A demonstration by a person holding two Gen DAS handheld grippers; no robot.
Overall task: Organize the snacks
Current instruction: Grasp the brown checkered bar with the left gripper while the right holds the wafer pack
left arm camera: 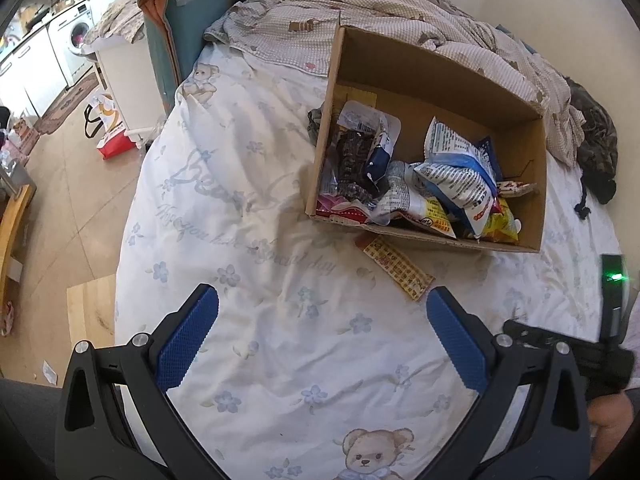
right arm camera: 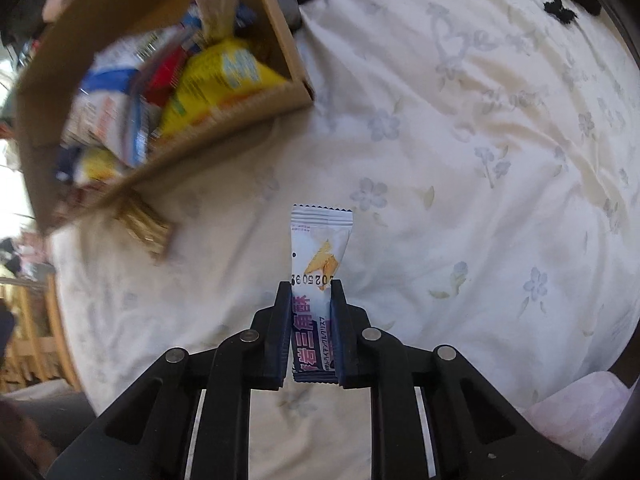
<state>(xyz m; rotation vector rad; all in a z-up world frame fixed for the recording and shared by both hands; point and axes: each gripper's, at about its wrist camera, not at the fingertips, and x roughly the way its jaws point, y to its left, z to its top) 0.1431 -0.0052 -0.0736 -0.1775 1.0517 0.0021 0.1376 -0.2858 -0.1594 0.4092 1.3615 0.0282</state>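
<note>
Low in the middle of the right wrist view: small white snack packet [right arm camera: 316, 264] with purple lettering, pinched between the two pads of the right hand-held gripper [right arm camera: 311, 286], upper half sticking out past the fingertips above the bed [right arm camera: 460, 160]. Up and to the left of it, blurred, the cardboard box [right arm camera: 224, 136] packed with yellow, white and blue snack bags [right arm camera: 216, 80], resting on the floral bedsheet. Just below the box's near corner, a flat brownish wrapper [right arm camera: 148, 228] on the sheet. Across in the left wrist view, the same box [left arm camera: 436, 236] at upper right, bags heaped against its near wall, far half bare, the wrapper [left arm camera: 394, 266] just below its front edge. At the bottom of that frame, left hand-held gripper [left arm camera: 322, 300] spread wide over the sheet, nothing between its blue pads [left arm camera: 188, 336]. Checked blanket [left arm camera: 320, 20] bunched behind the box.
</note>
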